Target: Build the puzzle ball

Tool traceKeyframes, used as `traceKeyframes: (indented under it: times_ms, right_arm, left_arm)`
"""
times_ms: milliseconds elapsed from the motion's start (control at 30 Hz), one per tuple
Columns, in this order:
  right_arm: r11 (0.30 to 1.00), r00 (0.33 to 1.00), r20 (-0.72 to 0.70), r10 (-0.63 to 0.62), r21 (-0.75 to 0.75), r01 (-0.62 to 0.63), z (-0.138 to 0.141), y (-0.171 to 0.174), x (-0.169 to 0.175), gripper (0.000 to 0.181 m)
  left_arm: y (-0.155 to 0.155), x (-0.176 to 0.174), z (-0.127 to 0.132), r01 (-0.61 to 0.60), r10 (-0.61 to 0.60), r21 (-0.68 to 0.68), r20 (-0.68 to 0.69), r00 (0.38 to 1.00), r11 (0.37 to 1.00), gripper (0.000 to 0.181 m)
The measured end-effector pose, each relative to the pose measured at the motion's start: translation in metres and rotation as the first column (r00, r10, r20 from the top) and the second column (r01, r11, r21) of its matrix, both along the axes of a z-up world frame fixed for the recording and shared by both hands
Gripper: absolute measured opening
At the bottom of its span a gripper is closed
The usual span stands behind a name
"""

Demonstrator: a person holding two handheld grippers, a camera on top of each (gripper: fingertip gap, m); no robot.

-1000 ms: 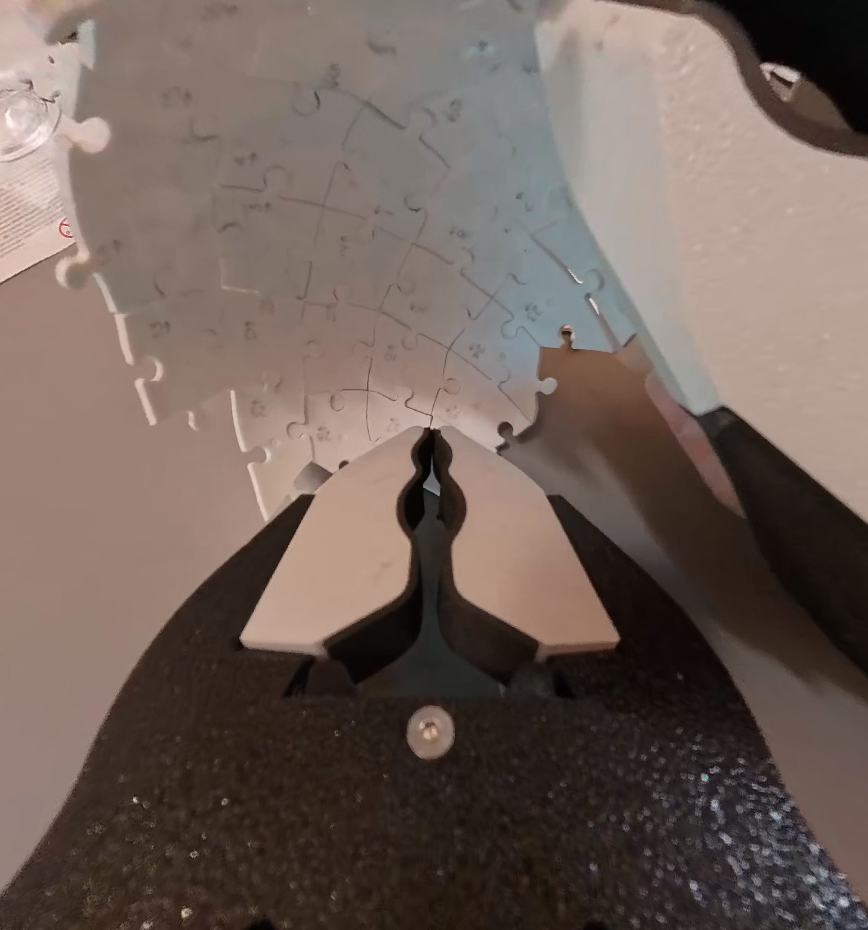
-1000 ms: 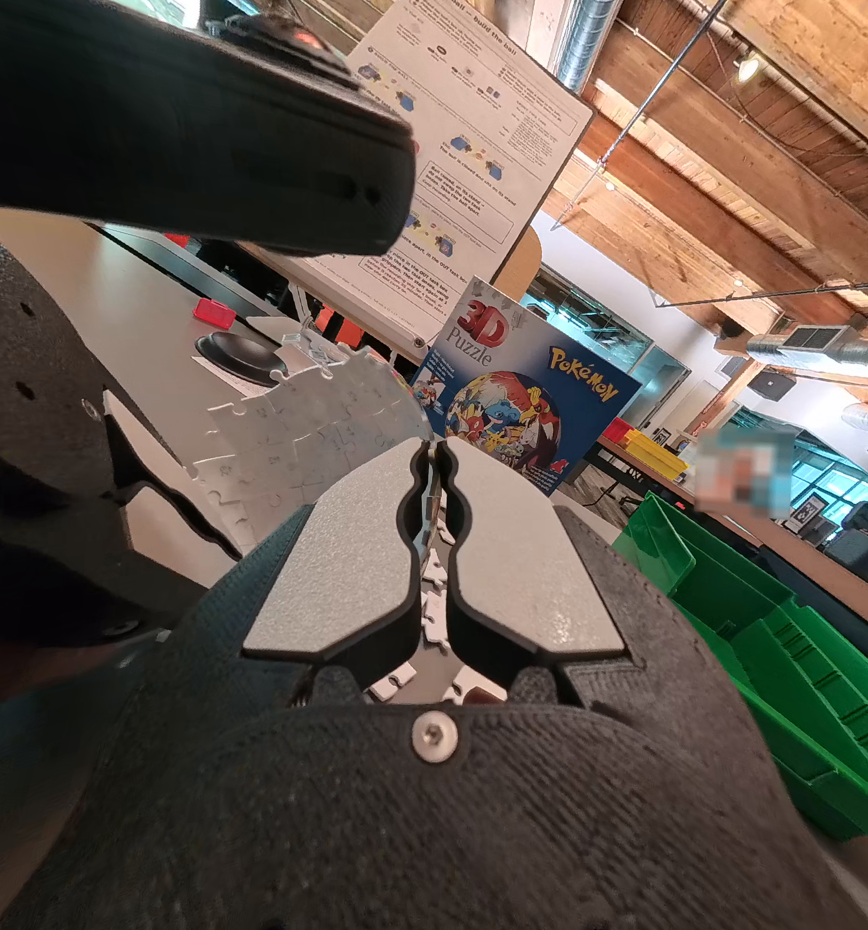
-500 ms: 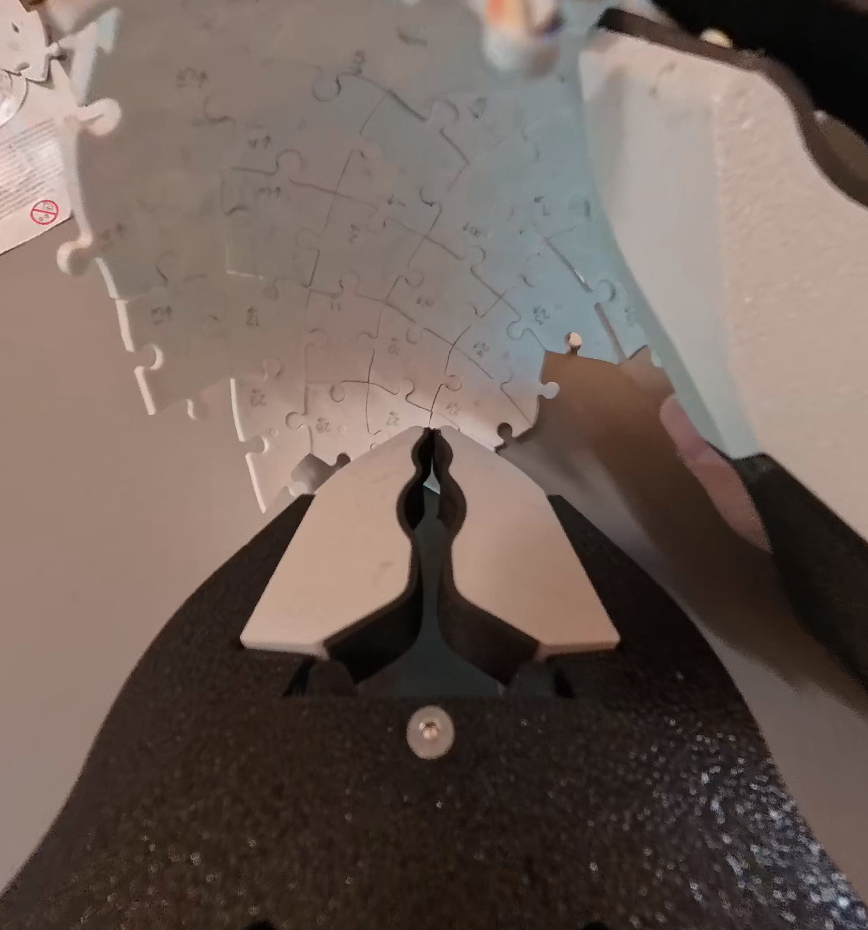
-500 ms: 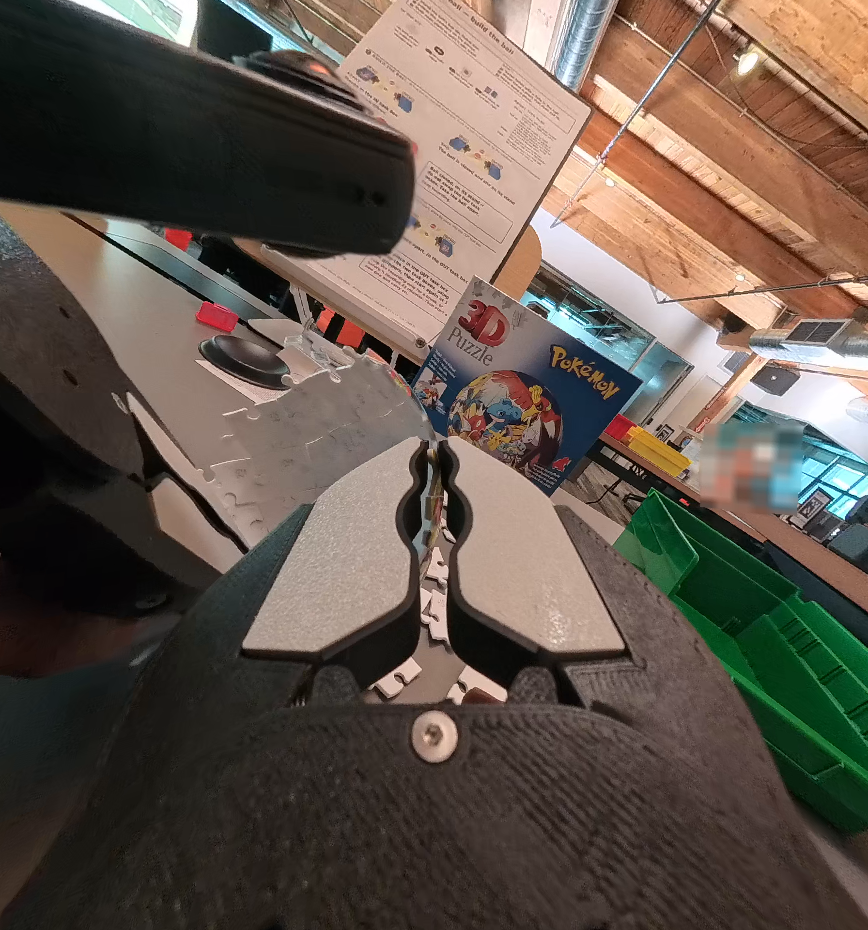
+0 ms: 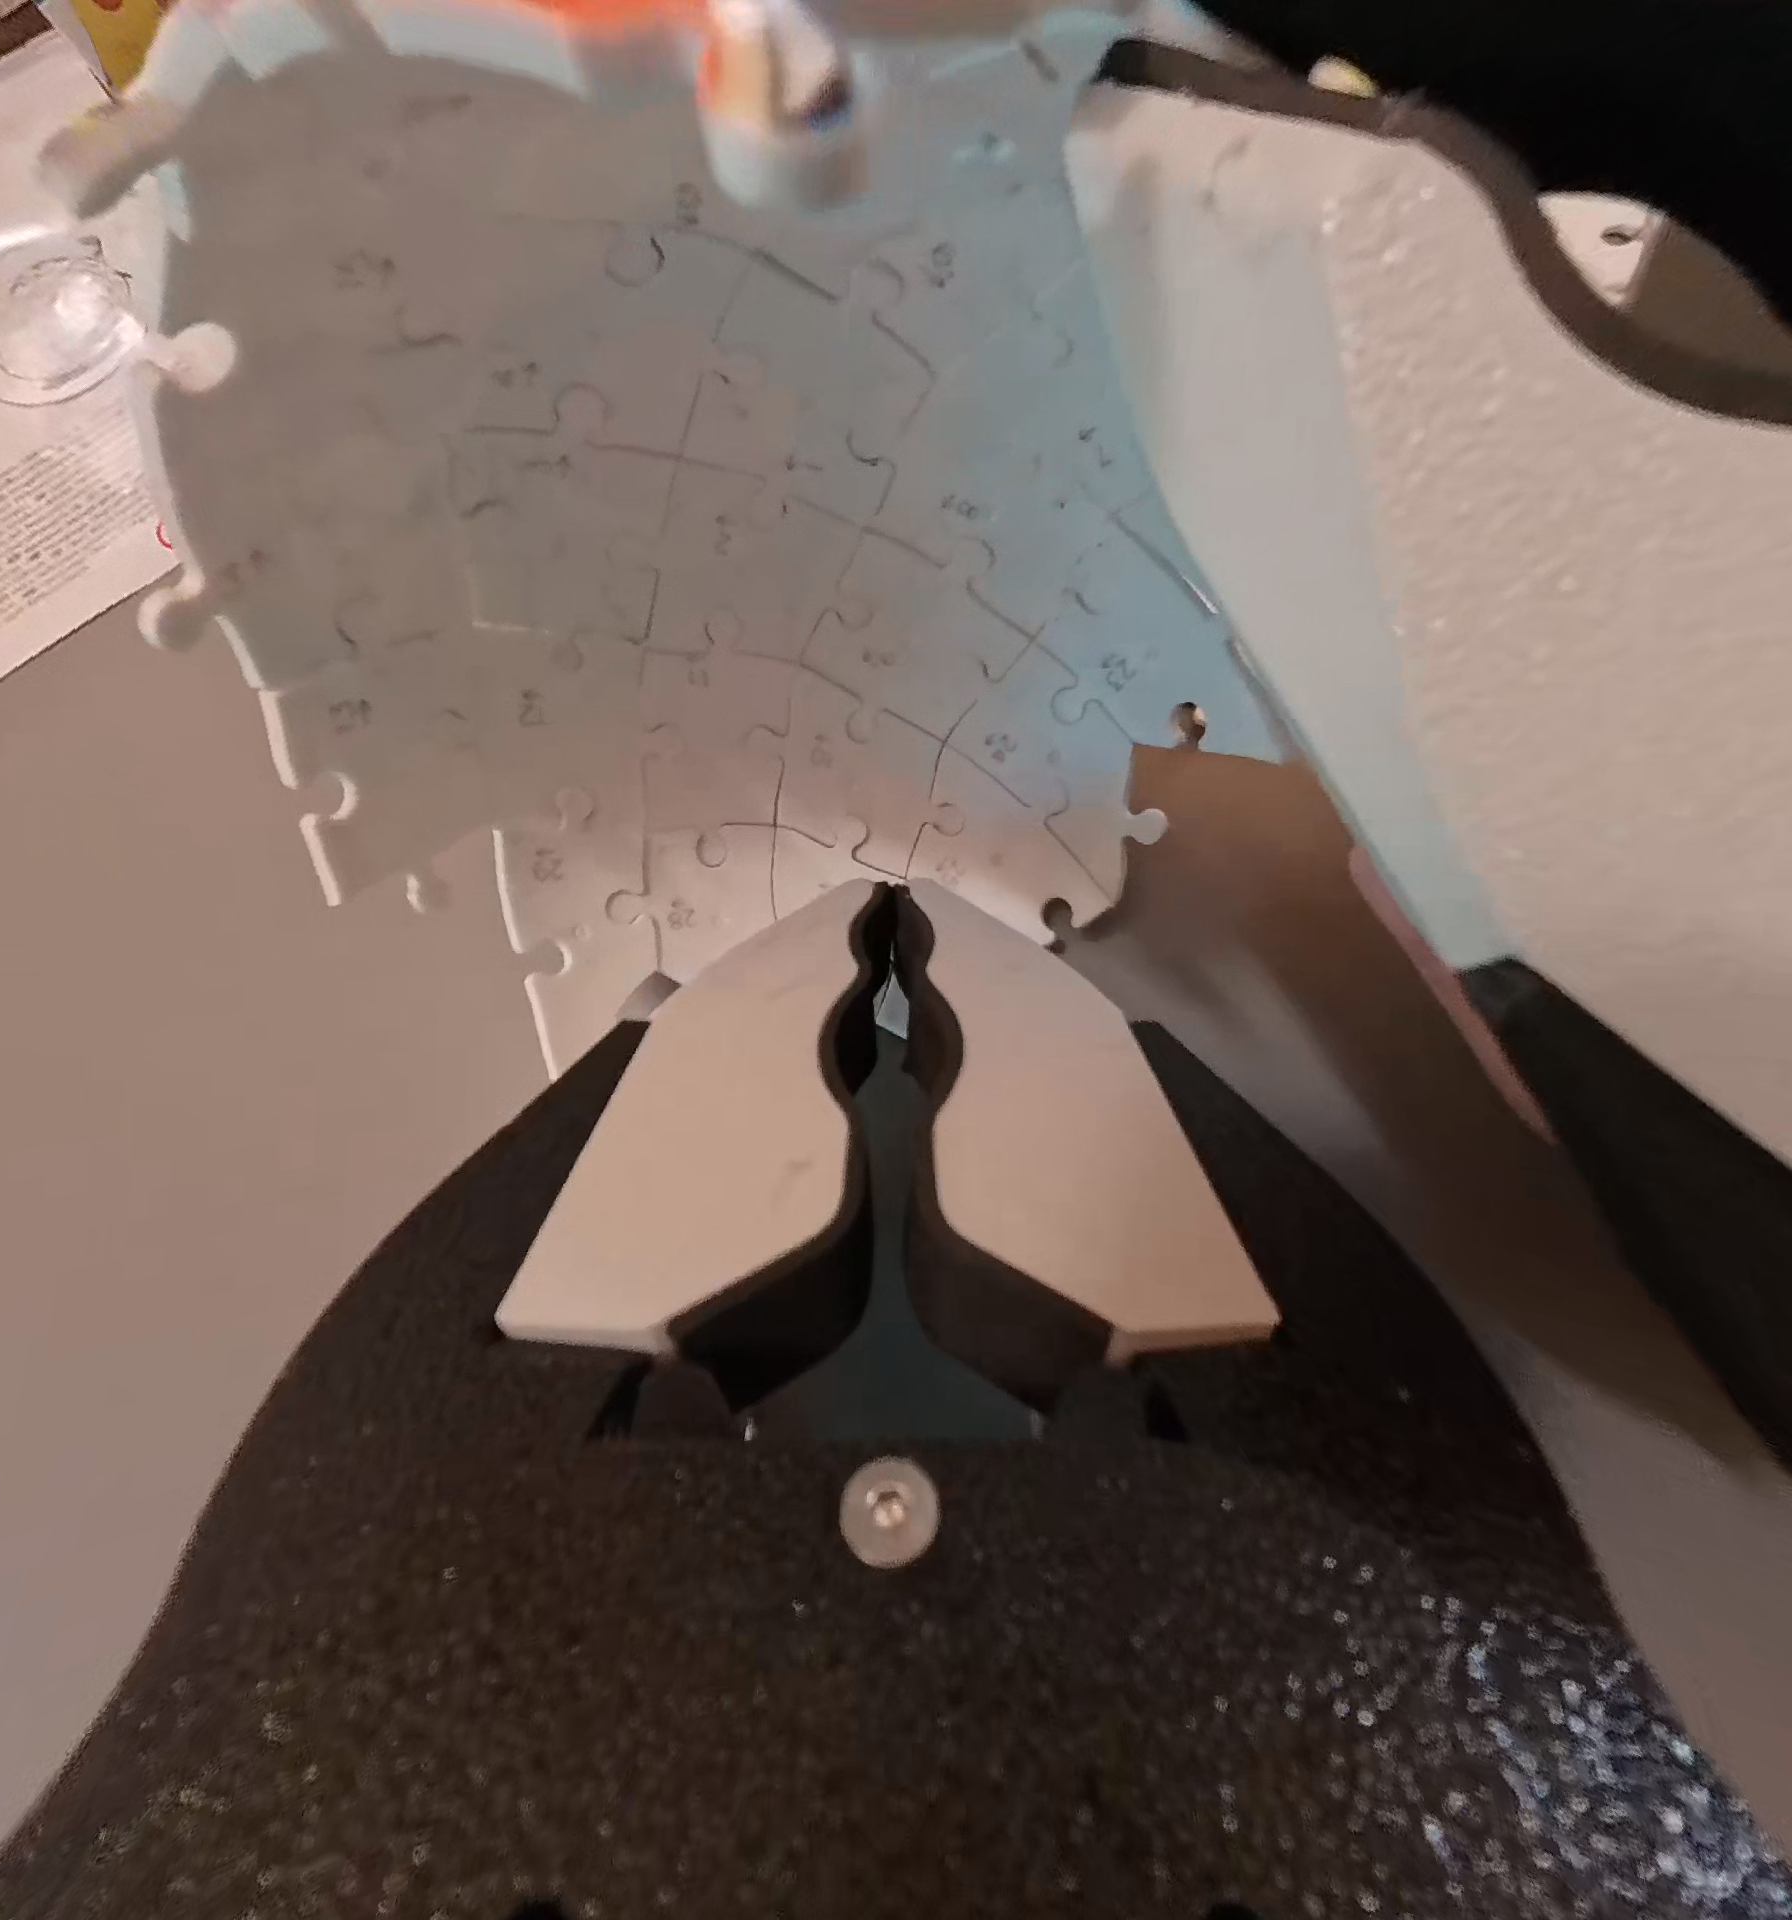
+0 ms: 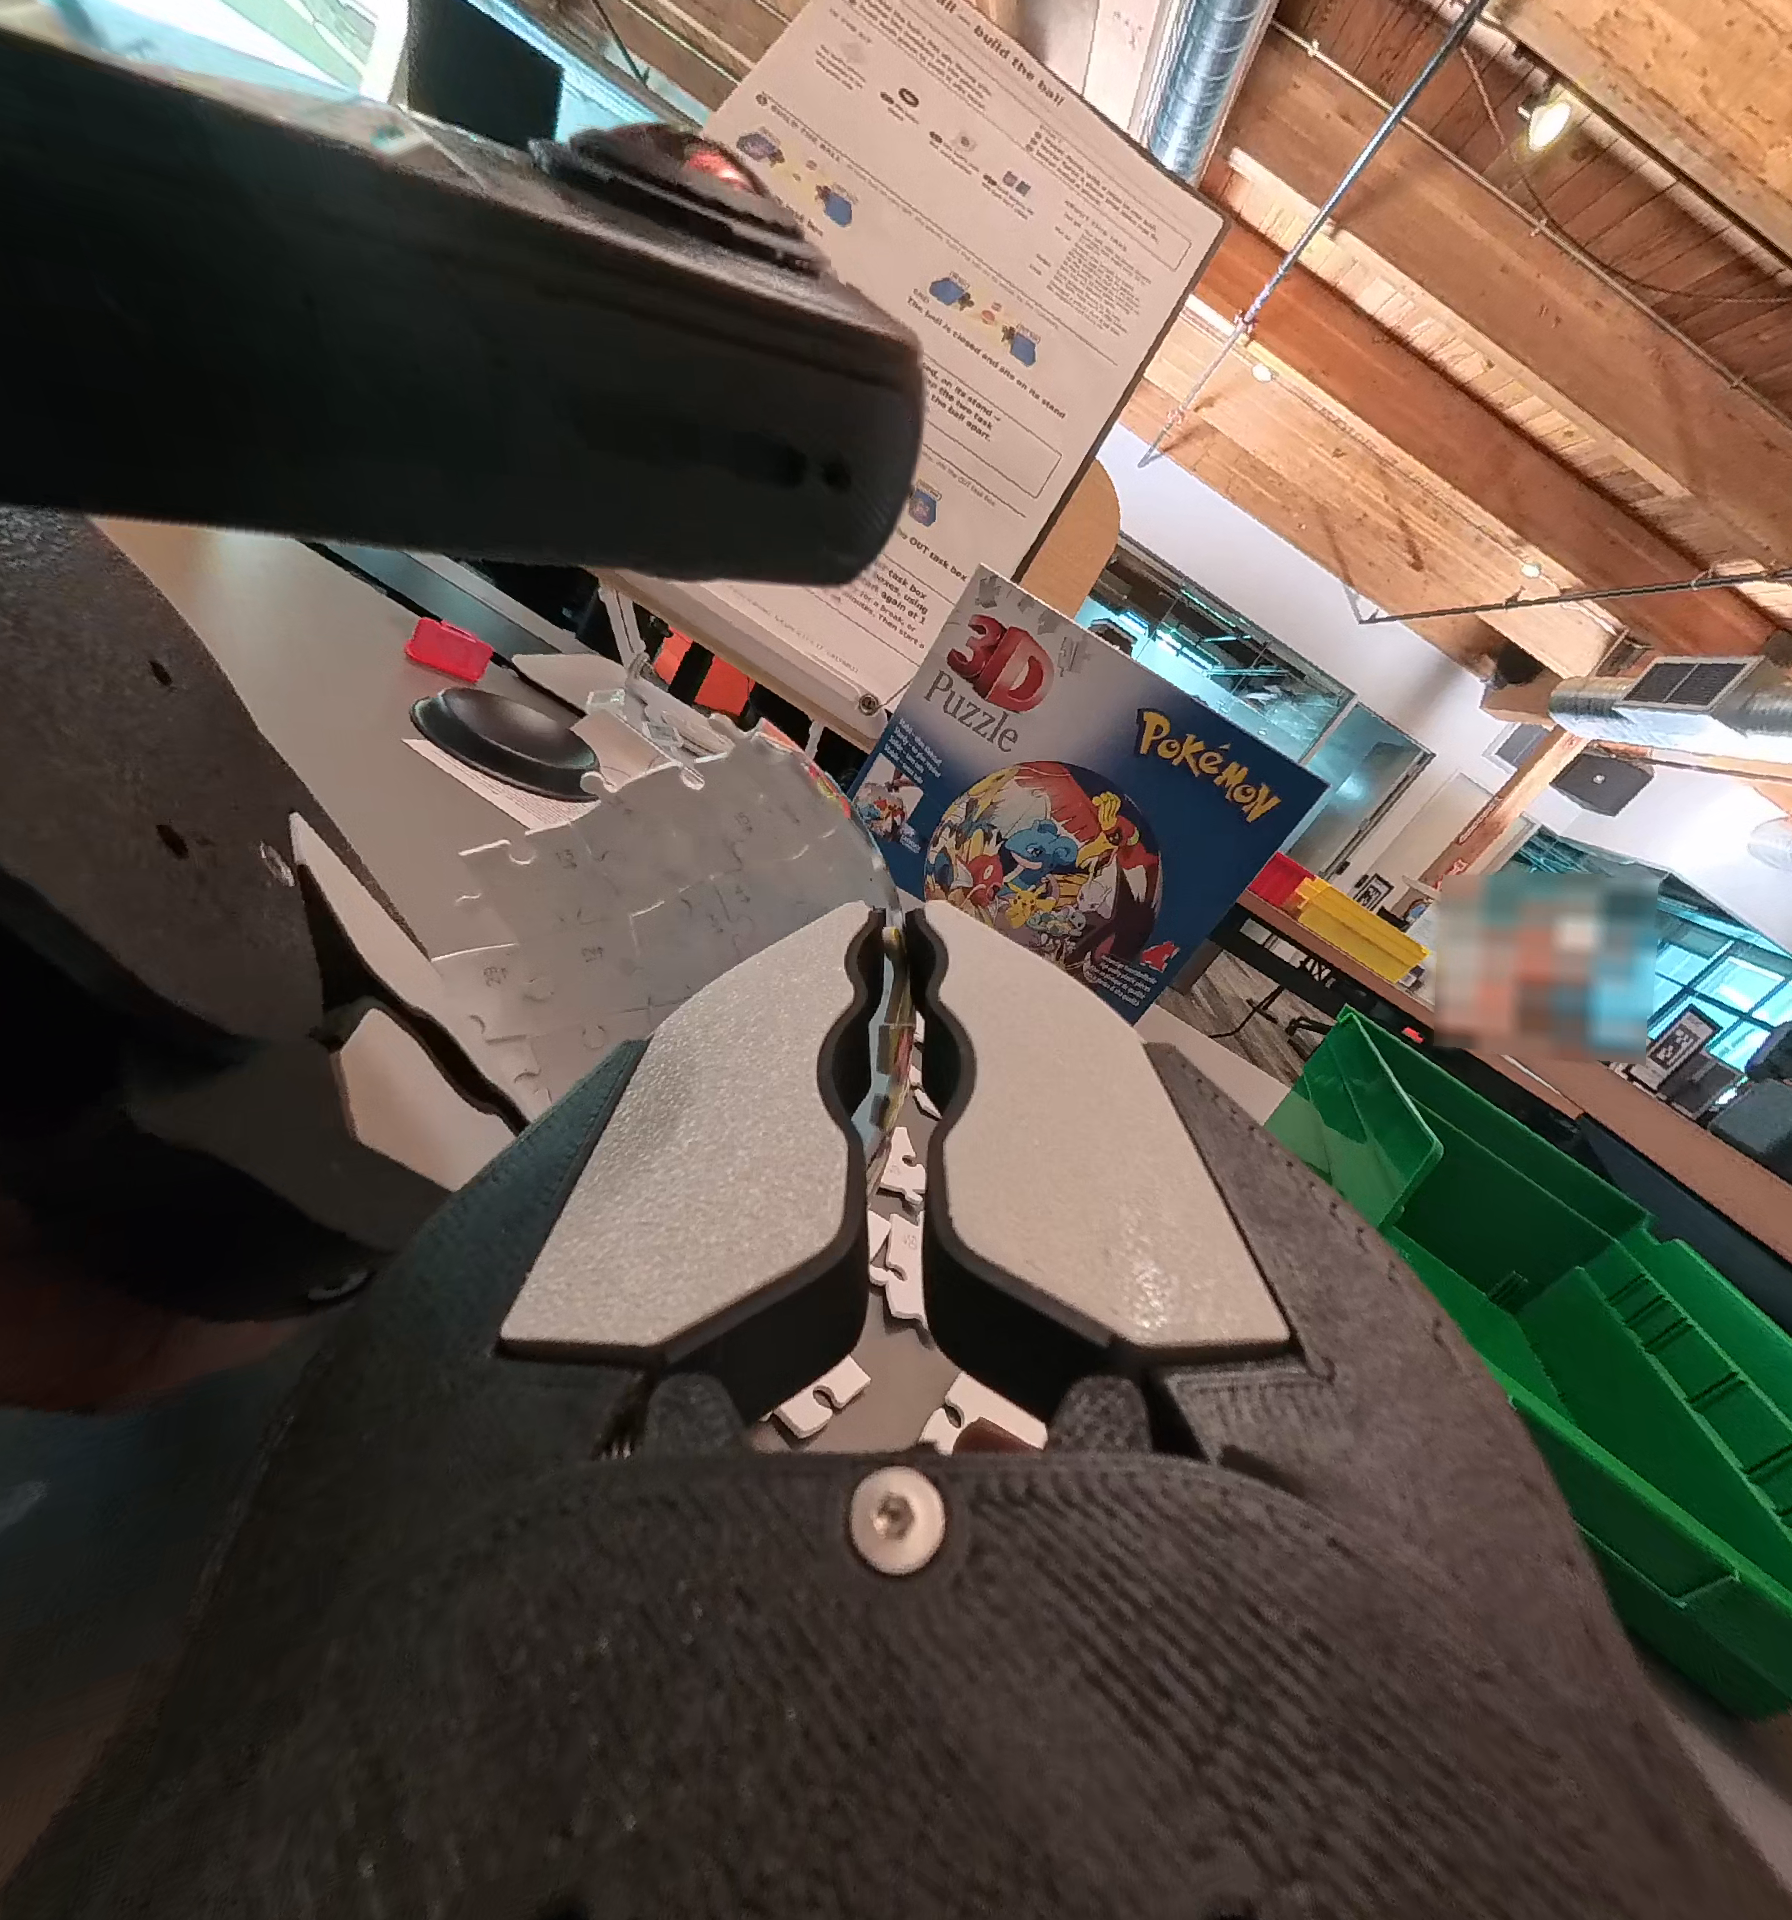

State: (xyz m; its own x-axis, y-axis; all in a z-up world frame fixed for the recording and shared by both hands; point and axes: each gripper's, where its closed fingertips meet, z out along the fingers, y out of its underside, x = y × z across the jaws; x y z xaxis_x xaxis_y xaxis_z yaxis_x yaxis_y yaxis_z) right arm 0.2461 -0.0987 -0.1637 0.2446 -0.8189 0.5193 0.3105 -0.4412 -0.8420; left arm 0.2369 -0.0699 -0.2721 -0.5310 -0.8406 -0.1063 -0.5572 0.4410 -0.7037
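Observation:
A curved shell of joined puzzle pieces (image 5: 726,520), part of the puzzle ball, shows its white numbered inner side in the left wrist view. My left gripper (image 5: 892,894) is shut on the shell's lower edge. My right gripper (image 6: 897,920) is shut on another edge of the same shell (image 6: 663,883), which rises to its left. One finger of the right gripper (image 5: 1494,520) fills the right of the left wrist view. The left gripper's fingers (image 6: 393,1081) show at the left of the right wrist view. A coloured, blurred part shows at the shell's top rim (image 5: 663,42).
Loose white puzzle pieces (image 6: 897,1226) lie on the table under the right gripper. A puzzle box (image 6: 1079,831) and an instruction board (image 6: 975,312) stand behind. Green bins (image 6: 1598,1299) are at the right. A black stand ring (image 6: 502,732), a clear stand (image 5: 50,322) and a paper sheet (image 5: 19,540) lie far left. The left gripper's tips are roughly 11 cm from the right gripper's.
The shell has tilted between the two grippers: its coloured top rim has come into the left wrist view, and it looks more edge-on in the right wrist view. Both grippers stay shut.

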Motion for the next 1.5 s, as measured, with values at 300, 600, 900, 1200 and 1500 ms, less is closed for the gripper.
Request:
traceKeyframes:
  times_ms: [300,600,900,1200,1500]
  right_arm:
    - [1.0,1.0,0.001,-0.005,0.001,0.005,0.0,-0.001,0.0,0.004]
    - [1.0,1.0,0.002,-0.005,-0.006,0.005,0.0,-0.001,0.0,0.003]
    - [1.0,1.0,0.002,-0.003,-0.012,0.003,0.0,0.0,0.0,0.003]
    - [1.0,1.0,0.002,-0.001,-0.013,0.001,0.0,0.0,-0.001,0.003]
    - [1.0,1.0,0.001,0.002,-0.012,-0.002,0.0,0.0,-0.001,0.004]
  left_arm:
    - [0.001,0.0,-0.001,0.012,-0.012,-0.037,-0.018,1.0,0.999,0.0]
    - [0.013,-0.003,0.013,-0.015,0.019,-0.087,0.05,0.999,0.996,0.0]
    - [0.004,-0.013,0.008,0.071,-0.07,-0.033,0.044,0.997,0.997,0.0]
    - [0.0,-0.012,0.0,0.095,-0.095,0.003,0.008,0.995,0.995,0.0]
    - [-0.002,-0.011,-0.001,0.105,-0.105,-0.011,-0.015,0.994,0.994,0.0]
